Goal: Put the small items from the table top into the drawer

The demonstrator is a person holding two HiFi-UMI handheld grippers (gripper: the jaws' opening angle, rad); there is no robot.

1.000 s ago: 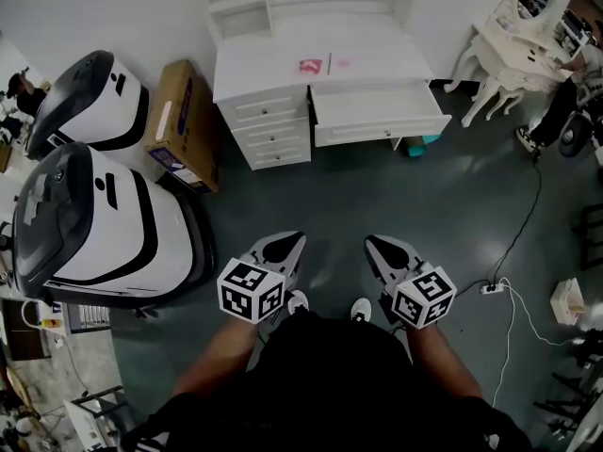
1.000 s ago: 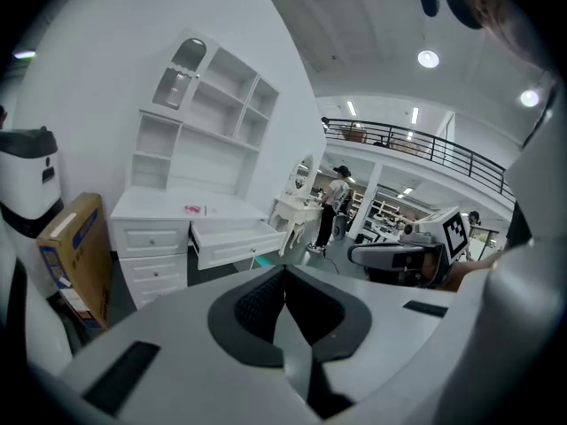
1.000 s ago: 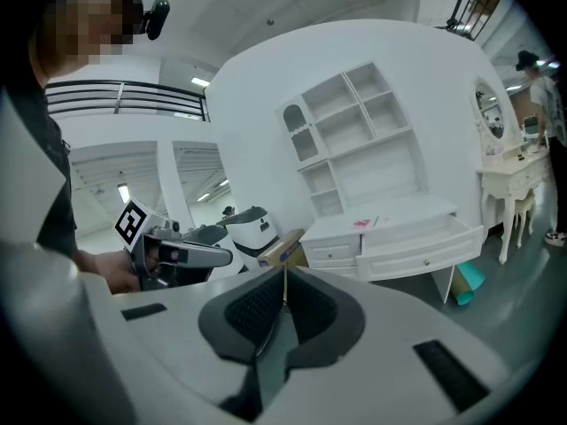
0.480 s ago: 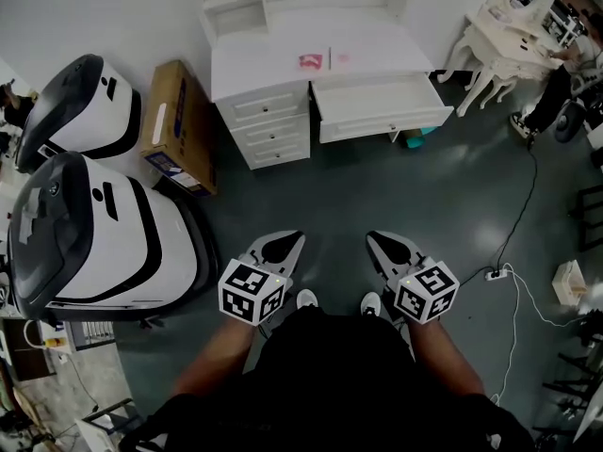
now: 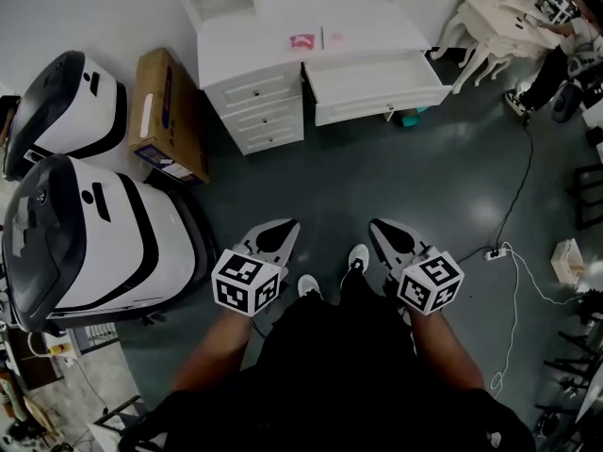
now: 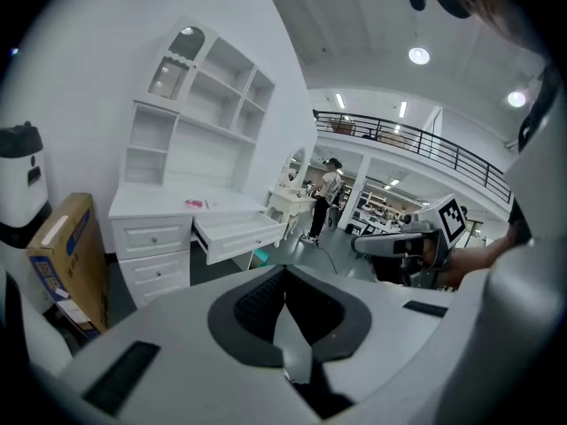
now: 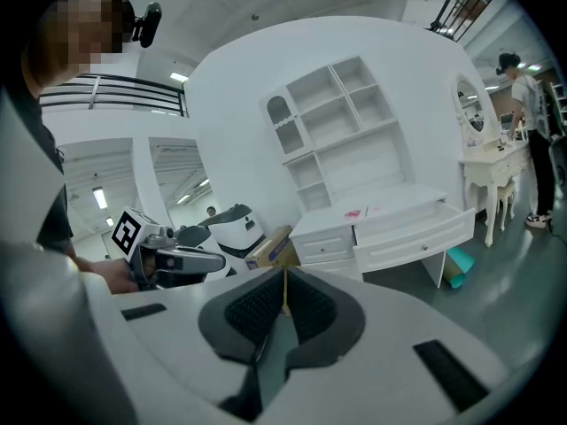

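Small items point(image 5: 303, 41): pink, flat, on the desk point(image 5: 247, 53) top, just behind its open drawer point(image 5: 377, 104); left gripper point(image 5: 283, 231), right gripper point(image 5: 382, 231): jaws together, empty, well short of desk; person has stepped slightly nearer; pickup not begun.

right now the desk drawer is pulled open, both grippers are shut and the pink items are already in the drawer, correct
One slip: in the head view the pink items lie on the desk top, not in the drawer. The drawer is open, and left gripper and right gripper are shut.
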